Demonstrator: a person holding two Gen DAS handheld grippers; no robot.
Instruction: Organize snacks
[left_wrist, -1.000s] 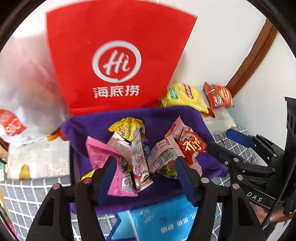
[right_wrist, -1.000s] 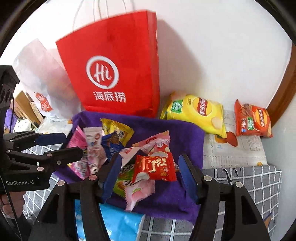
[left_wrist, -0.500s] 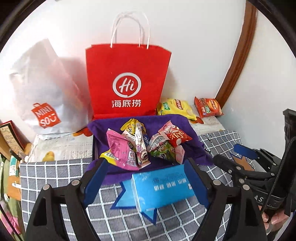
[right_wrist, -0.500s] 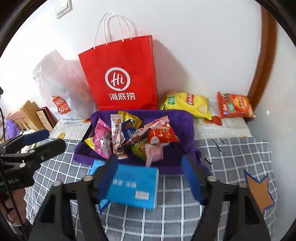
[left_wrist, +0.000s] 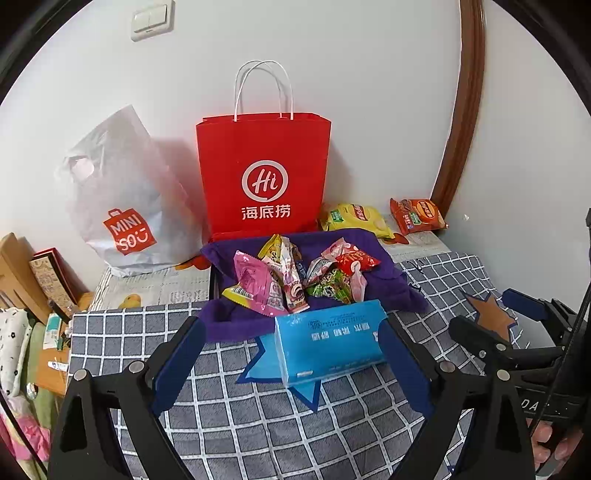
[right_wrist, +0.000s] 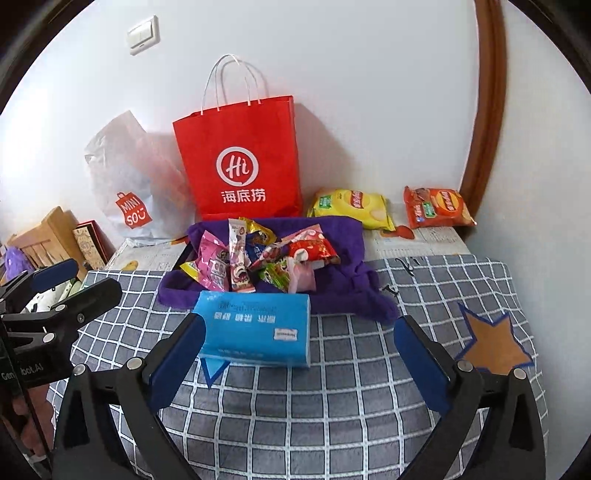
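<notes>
**Both grippers wide and empty; snack pile on purple cloth**

Landmark: purple cloth (left_wrist: 391, 273), spread on the grey checked cover (left_wrist: 229, 406).

- Snack packets (left_wrist: 295, 280): loose heap of small pink, yellow, red and green wrappers on the middle of the cloth, overlapping each other.
- Red paper bag (left_wrist: 264, 173): upright just behind the cloth, against the white wall, handles up.
- White plastic bag (left_wrist: 122, 199): behind and to the left of the cloth, beside the red bag.
- Yellow chip bag (left_wrist: 356, 218): behind the cloth's right rear corner, lying flat. Orange chip bag (left_wrist: 417, 216): further right of it, near the brown door frame (left_wrist: 461, 110).
- Blue tissue pack (left_wrist: 328, 341): touching the cloth's front edge, lying over a blue star mark (left_wrist: 266, 365).
- Brown star mark (right_wrist: 495, 343): in front of the cloth and well to its right, bare.

Left gripper (left_wrist: 291, 354): jaws have just been opening, now wide; the tissue pack appears between the blue pads in view, pads clear of it. Right gripper (right_wrist: 299, 350): jaws likewise just opened, wide, nothing pressed between them. Both sit in front of the cloth, apart from the snacks.
</notes>
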